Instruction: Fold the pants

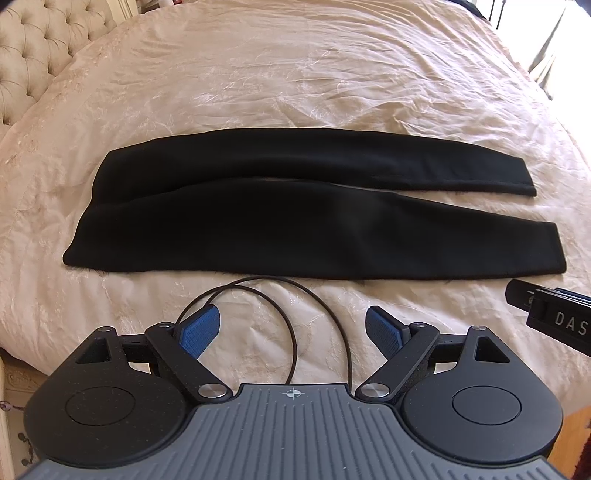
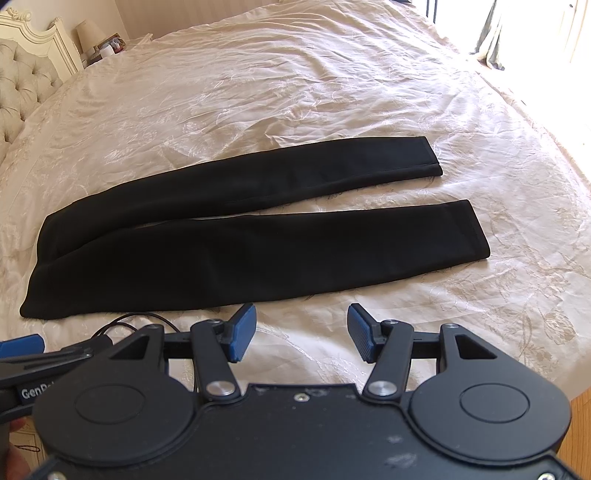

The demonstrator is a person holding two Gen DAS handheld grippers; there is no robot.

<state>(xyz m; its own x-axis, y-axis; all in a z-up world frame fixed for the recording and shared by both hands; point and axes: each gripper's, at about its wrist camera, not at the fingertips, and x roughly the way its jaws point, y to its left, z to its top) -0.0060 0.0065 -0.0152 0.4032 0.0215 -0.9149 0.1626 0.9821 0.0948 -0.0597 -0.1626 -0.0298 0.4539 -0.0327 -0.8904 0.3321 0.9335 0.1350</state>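
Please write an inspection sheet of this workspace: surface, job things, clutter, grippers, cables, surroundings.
Surface: cream bedspread, wrinkled.
Job's things: black pants lying flat, legs side by side, unfolded, hems toward the right.
Clutter: nothing seen.
Grippers: left gripper open, empty, short of the pants; right gripper open, empty.
Cables: black cable looped on the bedspread between the left gripper's fingers.
Surroundings: tufted headboard; lamp; bright window.
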